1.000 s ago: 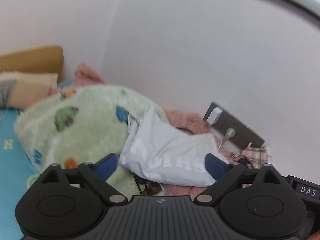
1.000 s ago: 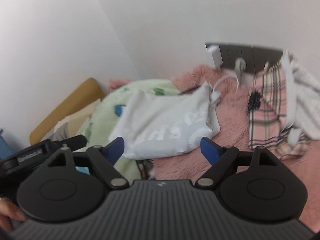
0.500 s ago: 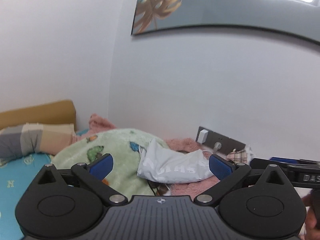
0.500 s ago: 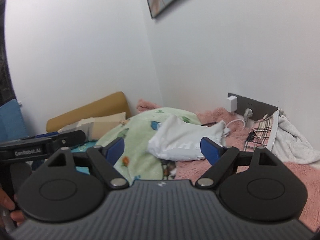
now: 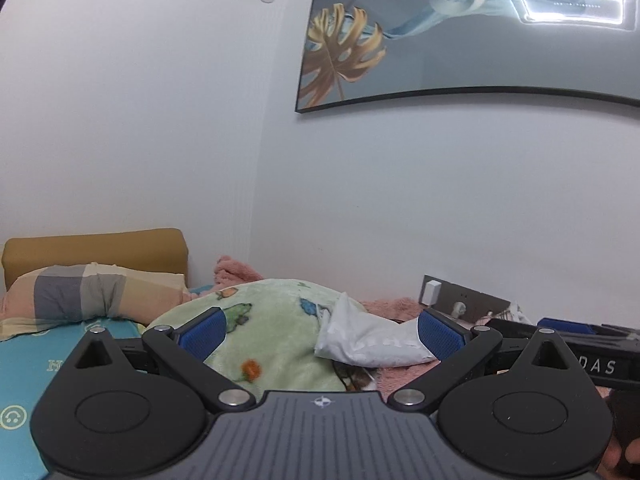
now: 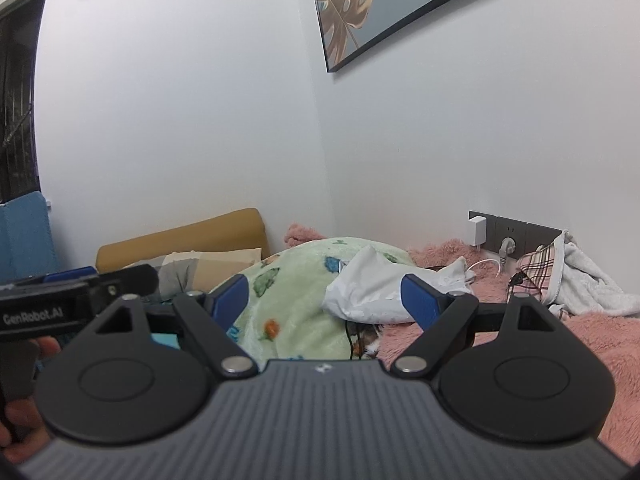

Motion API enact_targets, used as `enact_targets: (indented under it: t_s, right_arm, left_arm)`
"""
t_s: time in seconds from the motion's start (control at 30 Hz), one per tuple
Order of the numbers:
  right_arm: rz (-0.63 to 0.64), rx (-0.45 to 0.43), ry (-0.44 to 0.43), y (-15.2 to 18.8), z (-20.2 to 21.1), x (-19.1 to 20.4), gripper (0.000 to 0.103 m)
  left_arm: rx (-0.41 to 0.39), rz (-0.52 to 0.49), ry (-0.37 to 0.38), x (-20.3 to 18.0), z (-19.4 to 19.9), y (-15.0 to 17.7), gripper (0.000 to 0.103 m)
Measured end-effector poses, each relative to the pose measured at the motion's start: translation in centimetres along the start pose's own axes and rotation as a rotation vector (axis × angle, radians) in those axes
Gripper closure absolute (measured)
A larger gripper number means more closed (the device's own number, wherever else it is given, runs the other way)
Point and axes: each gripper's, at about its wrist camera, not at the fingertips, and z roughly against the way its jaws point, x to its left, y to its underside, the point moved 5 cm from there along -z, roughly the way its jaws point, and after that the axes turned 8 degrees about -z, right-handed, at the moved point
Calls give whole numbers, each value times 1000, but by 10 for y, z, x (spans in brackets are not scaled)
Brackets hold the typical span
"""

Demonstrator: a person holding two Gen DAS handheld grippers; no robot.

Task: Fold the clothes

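Left wrist view: left tongs point(image 5: 320, 330) spread wide, nothing between the blue pads point(image 5: 202, 333); aimed level across the bed point(image 5: 24, 360), well apart from any fabric. Right wrist view: right tongs point(image 6: 326, 294) likewise spread wide and empty, held above the near edge of the bed.

Left to right along the bed:
- striped pillow point(image 5: 92, 294) at the head edge, against the tan headboard point(image 5: 96, 246)
- green fleece blanket point(image 5: 276, 336) with animal print, mounded mid-bed
- white garment point(image 6: 384, 294), the likely item to fold, lying on the blanket's right slope and partly on the pink plush cover point(image 6: 560, 344), toward the wall edge
- plaid cloth point(image 6: 534, 270) and a white towel-like piece point(image 6: 588, 280) bunched at the wall edge below the socket strip point(image 6: 516, 234)

Progress (judgement): folding of the white garment appears either complete or not begun; cannot tell which. It sits as a compact, puffy bundle, roughly oblong, with one corner peaked up and faint lettering on its face. Edges are uneven, not squared; no crisp crease visible. If it counts as folded, it is a loose fold. The plaid cloth and towel-like piece look unfolded, so work probably remains there.

Handling note: thin, limp fabric; expected to sag and slip open if lifted by one corner
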Motion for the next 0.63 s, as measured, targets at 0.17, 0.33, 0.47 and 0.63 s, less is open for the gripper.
enact_targets:
  t_s: [0.17,0.33,0.47,0.63]
  right_arm:
    - [12,-5,12,10,-12,4,18]
    - [20,-16,26,16,-22,5,18]
    - [30,-28,42,20,-25,7,18]
    - [27,-23,41,23,-29,8,18]
  left_arm:
    - [-5,1,-17,9,2,9,0]
    - [23,17,-22,17,-8,21,0]
    - [41,19,-28,20,-13,28,0]
    - [44,20,-36,23,-15,31,0]
